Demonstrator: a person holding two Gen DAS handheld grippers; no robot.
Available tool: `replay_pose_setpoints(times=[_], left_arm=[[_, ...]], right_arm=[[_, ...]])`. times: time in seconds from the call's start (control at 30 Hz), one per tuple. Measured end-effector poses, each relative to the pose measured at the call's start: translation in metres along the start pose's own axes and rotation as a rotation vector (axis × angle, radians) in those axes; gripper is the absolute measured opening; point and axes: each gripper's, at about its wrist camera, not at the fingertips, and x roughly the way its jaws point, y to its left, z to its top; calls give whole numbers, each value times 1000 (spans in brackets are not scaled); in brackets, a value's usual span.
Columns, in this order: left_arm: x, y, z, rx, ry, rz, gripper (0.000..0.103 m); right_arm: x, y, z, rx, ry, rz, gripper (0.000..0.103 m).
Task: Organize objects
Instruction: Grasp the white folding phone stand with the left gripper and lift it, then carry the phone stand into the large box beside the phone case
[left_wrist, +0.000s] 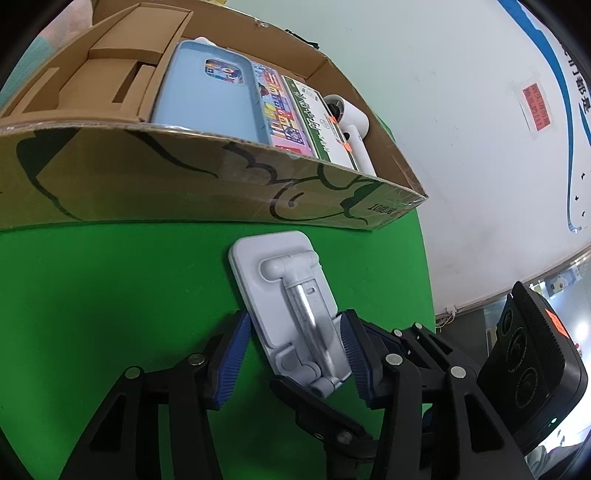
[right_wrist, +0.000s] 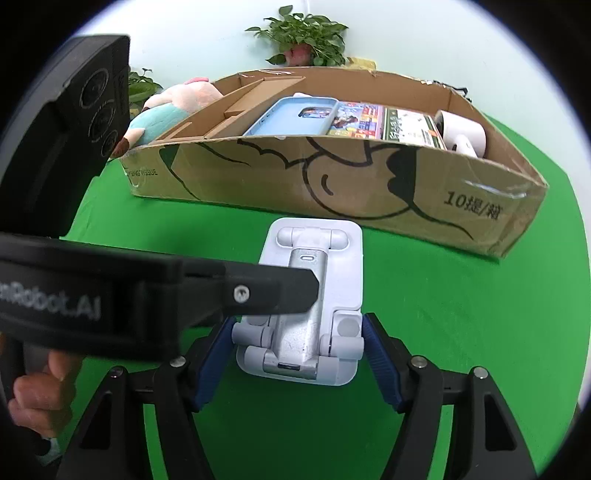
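Note:
A folded white phone stand (left_wrist: 286, 302) with a silver arm lies on the green table, just in front of a cardboard box (left_wrist: 207, 177). My left gripper (left_wrist: 291, 354) straddles its near end, blue pads close beside both edges. In the right wrist view the stand (right_wrist: 314, 295) sits between my right gripper's (right_wrist: 297, 360) blue pads, which touch or nearly touch its sides. The left gripper's body (right_wrist: 147, 295) crosses over the stand from the left. The box (right_wrist: 332, 177) holds a blue case (right_wrist: 291, 118), colourful boxes (right_wrist: 358, 120) and a white device (right_wrist: 461, 134).
A plush toy (right_wrist: 166, 110) lies behind the box's left end. A potted plant (right_wrist: 306, 33) stands at the back. The green table's (left_wrist: 92, 295) right edge meets a white floor (left_wrist: 461, 129). The right gripper's black body (left_wrist: 532, 373) is at the right.

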Motion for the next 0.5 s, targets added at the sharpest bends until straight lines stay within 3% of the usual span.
replay_pose_setpoints(times=[0.13, 0.5], left_arm=[[-2, 0, -3, -9, 4, 6, 41], [-12, -12, -15, 8, 8, 2, 35]], right_arm=[[-6, -9, -2, 104, 18, 88, 68], [-17, -8, -13, 201, 31, 143, 68]])
